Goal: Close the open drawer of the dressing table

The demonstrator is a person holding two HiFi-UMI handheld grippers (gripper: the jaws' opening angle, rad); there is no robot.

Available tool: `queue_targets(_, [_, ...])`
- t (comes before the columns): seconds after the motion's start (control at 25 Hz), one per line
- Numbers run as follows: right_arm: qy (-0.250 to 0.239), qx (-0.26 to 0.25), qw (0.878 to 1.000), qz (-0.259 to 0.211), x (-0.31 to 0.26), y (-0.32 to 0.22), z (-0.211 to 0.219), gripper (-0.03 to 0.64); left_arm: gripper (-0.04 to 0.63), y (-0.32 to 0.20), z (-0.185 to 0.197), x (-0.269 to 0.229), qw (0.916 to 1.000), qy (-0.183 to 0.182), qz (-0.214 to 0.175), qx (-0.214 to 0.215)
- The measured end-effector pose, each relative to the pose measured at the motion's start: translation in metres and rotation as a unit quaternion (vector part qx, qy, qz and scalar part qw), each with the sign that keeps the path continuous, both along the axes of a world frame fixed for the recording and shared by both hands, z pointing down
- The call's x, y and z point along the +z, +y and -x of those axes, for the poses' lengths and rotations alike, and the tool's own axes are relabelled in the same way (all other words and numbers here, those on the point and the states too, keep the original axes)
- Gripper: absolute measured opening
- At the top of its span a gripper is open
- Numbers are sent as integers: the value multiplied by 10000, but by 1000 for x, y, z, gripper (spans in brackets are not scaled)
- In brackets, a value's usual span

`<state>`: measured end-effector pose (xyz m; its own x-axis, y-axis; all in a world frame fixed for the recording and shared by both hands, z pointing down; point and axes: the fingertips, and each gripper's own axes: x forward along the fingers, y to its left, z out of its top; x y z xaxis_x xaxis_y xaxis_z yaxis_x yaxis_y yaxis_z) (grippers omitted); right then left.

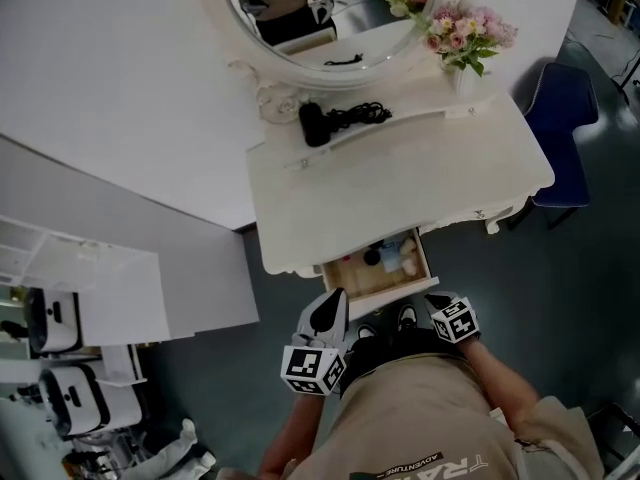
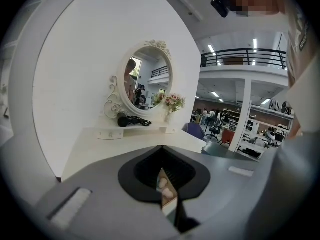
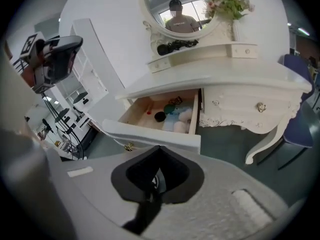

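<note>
The white dressing table [image 1: 400, 183] stands against the wall, with an oval mirror [image 1: 320, 18] above it. Its left drawer [image 1: 378, 268] is pulled out towards me and holds several small items, one of them black and round. In the right gripper view the drawer [image 3: 161, 113] lies just ahead, and its white front panel [image 3: 150, 134] is close above the jaws. My left gripper [image 1: 328, 310] hovers at the drawer's near left corner, jaws together and empty. To the right of the drawer front, my right gripper [image 1: 440, 313] is also shut and empty.
A black hair dryer [image 1: 335, 120] with its cord lies on the table's back shelf beside a vase of pink flowers [image 1: 465, 38]. A blue chair [image 1: 560, 118] stands to the right of the table. White shelving [image 1: 60, 308] stands at the left.
</note>
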<state>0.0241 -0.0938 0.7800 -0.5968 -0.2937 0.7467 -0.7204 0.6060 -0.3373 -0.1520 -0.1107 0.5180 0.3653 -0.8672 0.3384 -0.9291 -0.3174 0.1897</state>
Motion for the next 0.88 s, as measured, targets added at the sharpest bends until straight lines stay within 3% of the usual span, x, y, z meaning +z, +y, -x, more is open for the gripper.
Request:
queue_targets(0.16, [39, 234, 9992, 308, 18, -2, 3, 3, 17, 10, 11, 9, 9998, -4, 90, -190])
queue_targets(0.36, [77, 181, 9985, 508, 28, -1, 9, 3, 15, 19, 21, 12, 9990, 4, 148, -410])
queue_targets(0.56, [231, 148, 9994, 228, 27, -13, 14, 3, 15, 17, 23, 13, 9987, -14, 212, -466])
queue_targets(0.88, [80, 378, 9986, 352, 27, -22, 20, 3, 15, 8, 23, 12, 9990, -117, 259, -359])
